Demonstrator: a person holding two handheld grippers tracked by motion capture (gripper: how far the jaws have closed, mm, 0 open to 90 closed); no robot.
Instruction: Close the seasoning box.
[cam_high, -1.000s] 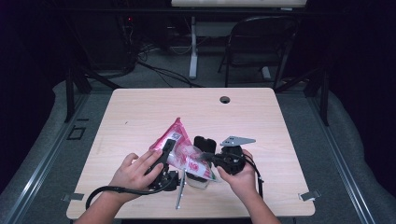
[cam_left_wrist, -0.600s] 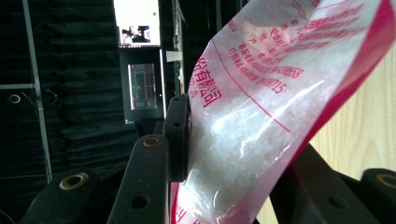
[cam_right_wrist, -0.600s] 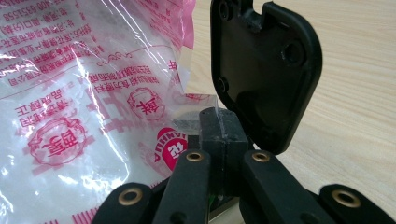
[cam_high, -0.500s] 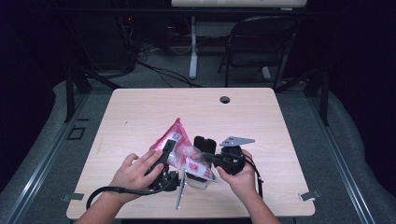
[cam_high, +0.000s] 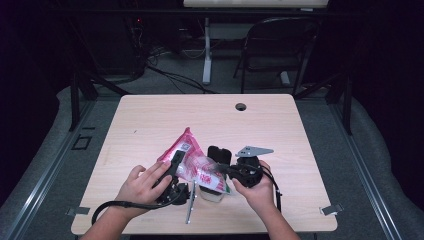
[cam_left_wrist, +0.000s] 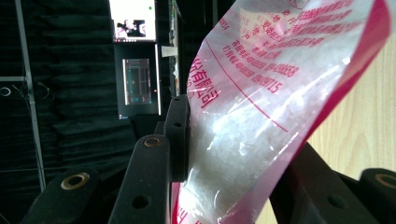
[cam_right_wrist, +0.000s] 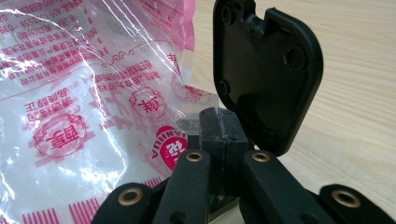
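A clear plastic bag printed in pink and red and filled with white granules (cam_high: 192, 165) is held over the near middle of a pale wooden table (cam_high: 280, 125), between two black hand-held grippers. The left gripper (cam_high: 175, 165) is gripped by the person's left hand (cam_high: 140, 185), and its jaws are seen clenched on the bag: in the left gripper view one black pad is pressed flat against the film (cam_left_wrist: 243, 140) while the other jaw lies behind the bag's red edge. The right gripper (cam_high: 227, 170) is held by the right hand (cam_high: 257, 190), with a grey three-cornered plate (cam_high: 254, 150) on top of it. In the right gripper view its jaws are drawn together on a thin clear edge of the bag (cam_right_wrist: 93, 107), which is pinched at the tips, while a rounded black flat pad (cam_right_wrist: 266, 70) stands tilted above them. A black cable (cam_high: 125, 206) is trailed from the left gripper across the near edge of the table. A slim silver metal strip (cam_high: 190, 205) lies on the tabletop just beneath the bag. A small dark round hole (cam_high: 241, 106) is set in the far part of the table, well apart from the bag. A dark folding chair (cam_high: 275, 45) is seen on the floor beyond the table.
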